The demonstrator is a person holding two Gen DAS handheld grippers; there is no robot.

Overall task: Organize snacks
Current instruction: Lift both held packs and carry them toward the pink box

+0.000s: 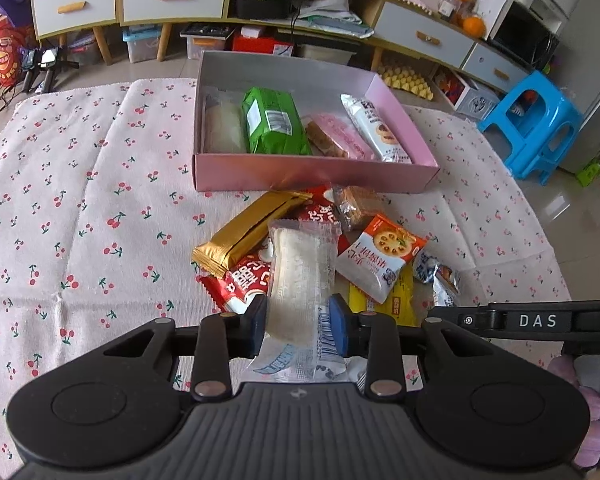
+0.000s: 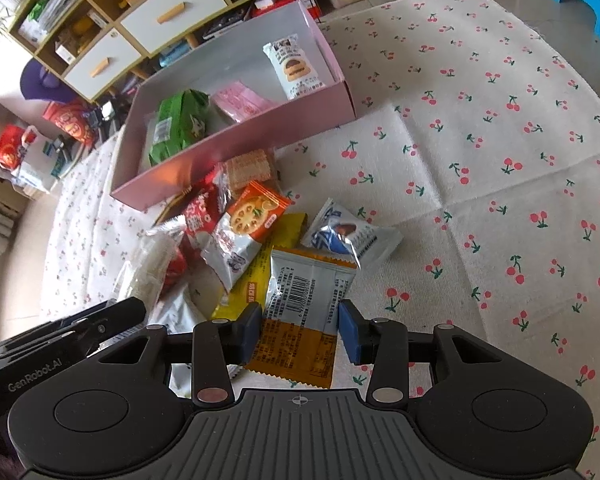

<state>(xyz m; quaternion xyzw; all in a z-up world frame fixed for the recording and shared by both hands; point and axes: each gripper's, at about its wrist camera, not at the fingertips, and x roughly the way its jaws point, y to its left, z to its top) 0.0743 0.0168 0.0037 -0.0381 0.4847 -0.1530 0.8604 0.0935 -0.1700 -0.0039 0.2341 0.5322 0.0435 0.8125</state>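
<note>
The snacks (image 1: pixel 312 240) lie in a loose heap on the cherry-print cloth (image 1: pixel 80 200), just in front of the pink box (image 1: pixel 316 178), which already holds four packets side by side; the box sits straight ahead of both tools and beyond the heap, so each held packet has to travel forward and over the near wall; the left tool (image 1: pixel 298 324) is clamped on a clear rice-cracker packet (image 1: pixel 300 276), whose long axis runs away from the tool toward the box, roughly matching the packets already inside; the right tool (image 2: pixel 299 330) has its pads against the sides of an orange-and-silver packet (image 2: pixel 300 320), barcode side up, also lying lengthwise along the fingers; the left tool looks the nearer to the box; the remaining snacks are gold, red, orange, yellow and blue-white wrappers overlapping one another.
</note>
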